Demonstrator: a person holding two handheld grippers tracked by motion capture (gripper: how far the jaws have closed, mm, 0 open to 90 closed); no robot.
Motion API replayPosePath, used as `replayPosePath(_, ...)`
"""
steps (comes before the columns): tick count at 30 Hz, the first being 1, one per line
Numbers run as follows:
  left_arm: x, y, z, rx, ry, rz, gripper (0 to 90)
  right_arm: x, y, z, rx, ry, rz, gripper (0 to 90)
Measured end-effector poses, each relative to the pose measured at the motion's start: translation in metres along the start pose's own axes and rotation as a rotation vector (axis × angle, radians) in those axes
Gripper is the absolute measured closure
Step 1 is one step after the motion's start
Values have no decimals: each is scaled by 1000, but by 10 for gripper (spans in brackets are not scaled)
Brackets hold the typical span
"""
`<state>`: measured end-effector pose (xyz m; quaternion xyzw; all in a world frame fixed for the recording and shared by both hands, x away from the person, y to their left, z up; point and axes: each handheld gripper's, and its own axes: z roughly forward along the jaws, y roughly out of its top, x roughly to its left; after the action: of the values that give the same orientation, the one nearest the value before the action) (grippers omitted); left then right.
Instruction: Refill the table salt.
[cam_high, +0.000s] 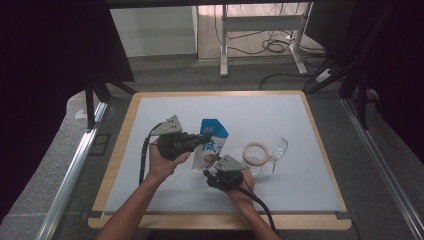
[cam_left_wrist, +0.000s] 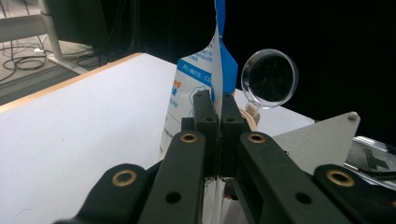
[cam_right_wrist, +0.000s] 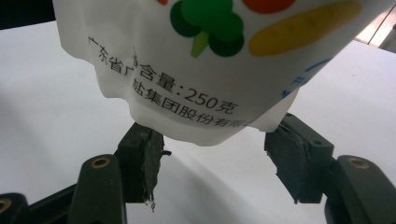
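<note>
A white and blue pouch (cam_high: 212, 131) printed with vegetables is held up off the mat at mid-table. My left gripper (cam_high: 204, 140) is shut on its side edge; in the left gripper view the jaws (cam_left_wrist: 215, 112) pinch the thin seam of the pouch (cam_left_wrist: 191, 88), which stands upright. My right gripper (cam_high: 211, 172) is just below the pouch's bottom end and is open. In the right gripper view the pouch's lower edge (cam_right_wrist: 210, 56) hangs between the spread pads (cam_right_wrist: 142, 158) of the right gripper (cam_right_wrist: 215, 140), and I cannot tell whether it touches them.
A roll of tape (cam_high: 255, 152) lies right of the pouch, and a clear stemmed glass (cam_high: 276, 152) lies on its side beside it; its round rim (cam_left_wrist: 269, 78) faces the left gripper. The light mat (cam_high: 150, 107) covers a wood-edged table. Metal rails flank it.
</note>
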<state>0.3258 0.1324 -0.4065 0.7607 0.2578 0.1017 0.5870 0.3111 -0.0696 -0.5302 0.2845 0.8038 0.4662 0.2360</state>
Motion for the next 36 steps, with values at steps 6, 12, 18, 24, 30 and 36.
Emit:
replayPosePath(6, -2, -1, -2, 10, -19, 6, 900, 0, 0, 0, 8, 16, -10, 374)
replayPosePath(12, -3, -1, -5, 14, -34, 7, 900, 3, -1, 0, -5, 37, -6, 361)
replayPosePath(18, 1, -1, -3, 19, -47, -9, 900, 5, -1, -1, -34, 87, -35, 389)
replayPosePath(24, 6, 1, 2, 21, -52, -28, 900, 2, -3, -4, -54, 116, -21, 415)
replayPosePath(30, 7, 3, 10, 31, -57, -34, 900, 1, -6, -8, -53, 120, 18, 447)
replayPosePath(36, 2, 4, 16, 29, -64, -31, 900, -1, -8, -9, -51, 104, 32, 447)
